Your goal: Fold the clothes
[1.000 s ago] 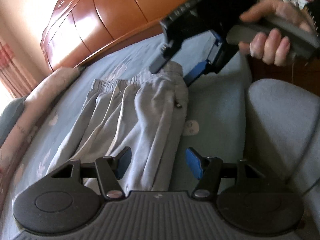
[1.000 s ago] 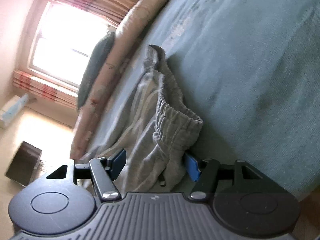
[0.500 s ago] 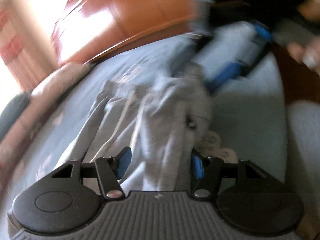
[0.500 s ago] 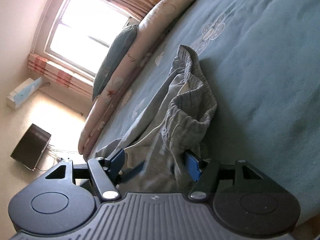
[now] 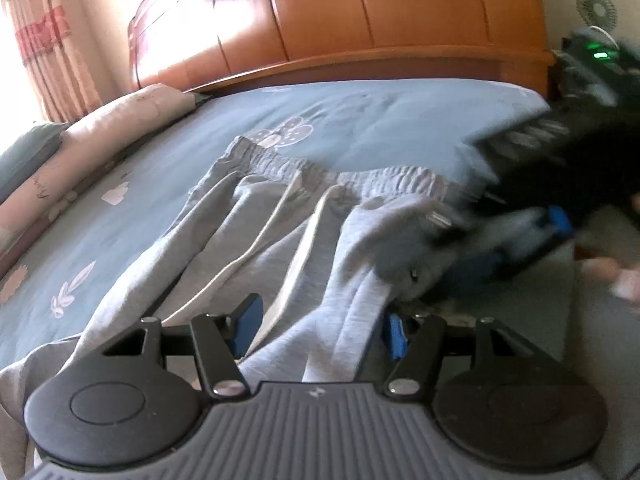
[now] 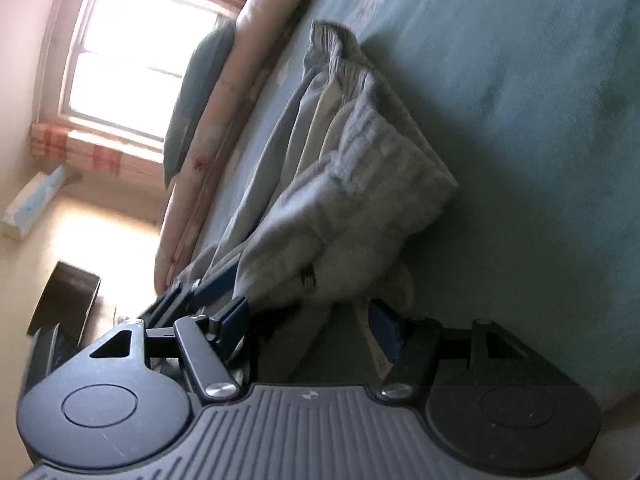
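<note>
Grey sweatpants are lying spread on the blue bedsheet, waistband toward the wooden headboard, one corner flopped over near the bed's edge. The left gripper is hovering with jaws spread, trouser fabric lying between its blue pads without being pinched. The right gripper is likewise standing spread wide just short of the folded corner, gripping nothing; it is showing only as a blur in the left view.

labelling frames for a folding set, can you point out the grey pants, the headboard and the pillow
grey pants (image 5: 280, 264), left wrist view, middle of the fabric
headboard (image 5: 360, 12), left wrist view, wooden panel
pillow (image 6: 200, 92), right wrist view, its dark face
</note>
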### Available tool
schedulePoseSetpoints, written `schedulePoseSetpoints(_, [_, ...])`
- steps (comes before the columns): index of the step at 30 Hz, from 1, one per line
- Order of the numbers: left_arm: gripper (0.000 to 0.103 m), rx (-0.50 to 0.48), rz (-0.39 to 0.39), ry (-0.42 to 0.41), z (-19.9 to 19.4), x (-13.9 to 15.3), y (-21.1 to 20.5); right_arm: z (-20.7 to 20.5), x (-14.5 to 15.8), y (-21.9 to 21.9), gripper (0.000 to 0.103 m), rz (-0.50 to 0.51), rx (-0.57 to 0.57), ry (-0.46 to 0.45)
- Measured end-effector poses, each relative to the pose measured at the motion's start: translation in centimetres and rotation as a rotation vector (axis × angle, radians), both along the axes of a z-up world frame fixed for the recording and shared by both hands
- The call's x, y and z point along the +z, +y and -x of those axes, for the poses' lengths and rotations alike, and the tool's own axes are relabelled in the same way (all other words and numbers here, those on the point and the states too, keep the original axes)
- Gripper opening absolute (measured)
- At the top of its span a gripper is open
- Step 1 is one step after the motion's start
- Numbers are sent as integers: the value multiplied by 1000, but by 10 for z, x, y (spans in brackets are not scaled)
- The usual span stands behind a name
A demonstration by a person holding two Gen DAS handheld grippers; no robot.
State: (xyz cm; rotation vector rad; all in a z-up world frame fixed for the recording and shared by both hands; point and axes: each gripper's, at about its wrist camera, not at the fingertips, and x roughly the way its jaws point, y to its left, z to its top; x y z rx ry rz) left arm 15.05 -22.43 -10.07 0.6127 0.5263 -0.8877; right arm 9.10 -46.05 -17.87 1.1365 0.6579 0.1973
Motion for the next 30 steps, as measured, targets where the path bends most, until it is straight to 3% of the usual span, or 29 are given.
schedulePoseSetpoints(3, [63, -48, 1, 21, 13, 5, 10, -1, -5, -7, 70, -56, -78, -23])
schedulePoseSetpoints(9, [67, -90, -6, 3, 33, 11, 37, 19, 14, -18, 69, -32, -99, -128])
schedulePoseSetpoints(11, [67, -77, -17, 1, 36, 10, 44, 28, 32, -20, 70, 10, -74, -214])
schedulePoseSetpoints(14, [67, -51, -28, 15, 37, 5, 50, 30, 50, -16, 70, 129, -31, -265])
schedulePoseSetpoints(16, [67, -34, -34, 19, 38, 3, 53, 23, 48, -14, 69, 165, -21, -223])
schedulePoseSetpoints(18, [67, -22, -36, 18, 40, 4, 55, 14, 38, -14, 59, 163, -23, -165])
schedulePoseSetpoints(20, [67, -18, -35, 21, 42, 4, 57, 12, 26, -15, 26, 162, -41, -93])
schedulePoseSetpoints(21, [67, -20, -34, 22, 42, 5, 58, 11, 21, -16, 21, 162, -51, -56])
schedulePoseSetpoints(24, [67, -21, -43, 17, 44, 5, 61, 20, 12, -23, 14, 123, -82, -22])
schedulePoseSetpoints(28, [67, -17, -47, 20, 46, 5, 68, 36, 35, -33, 11, 136, -125, -56])
schedulePoseSetpoints(30, [67, -11, -47, 18, 47, 4, 72, 41, 48, -39, 8, 190, -126, -60])
